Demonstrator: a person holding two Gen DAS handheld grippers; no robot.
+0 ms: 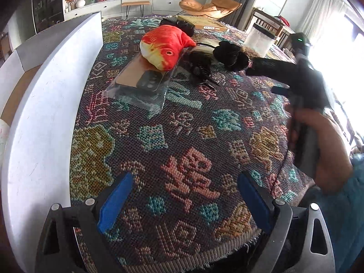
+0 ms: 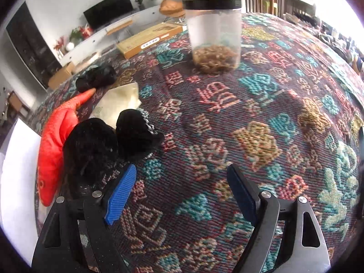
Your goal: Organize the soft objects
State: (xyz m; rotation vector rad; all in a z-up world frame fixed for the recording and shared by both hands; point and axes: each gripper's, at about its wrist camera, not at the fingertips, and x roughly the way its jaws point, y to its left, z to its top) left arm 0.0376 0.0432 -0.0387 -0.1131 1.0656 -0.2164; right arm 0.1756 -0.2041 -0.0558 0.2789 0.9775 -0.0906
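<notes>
Fish (image 1: pixel 165 46): the red plush fish lies at about 11 o'clock from my left gripper (image 1: pixel 185 201), well apart, its head resting on a clear packet (image 1: pixel 141 84) that holds a phone case.
Black plush (image 2: pixel 109 143): two dark furry lumps, touching each other, sit at 10 o'clock from my right gripper (image 2: pixel 183 195), just beside its left pad; I cannot tell what they are beyond soft and black.
Small black lump (image 2: pixel 95 78): farther off at 11 o'clock, by the fish's tail.
Jar (image 2: pixel 215 34): clear with a black lid, brown fluff at the bottom, at 12 o'clock from my right gripper, well apart.
Board (image 1: pixel 45 113): a white panel runs along the 9 o'clock side of my left view; I cannot tell if it is a box wall.
Cloth (image 1: pixel 182 136): patterned woven cover under everything.
Left jaws: released, spread wide, only cloth between the pads.
Right jaws: released, wide, nothing between them.
Step, as I judge it: reaching for the first soft thing.
Doing it well: I would swing my right gripper toward 10 o'clock to straddle one black lump, not both, and press down into the pile before clenching. My left should take the fish at mid-body, clear of the packet, so the packet does not lift with it.
</notes>
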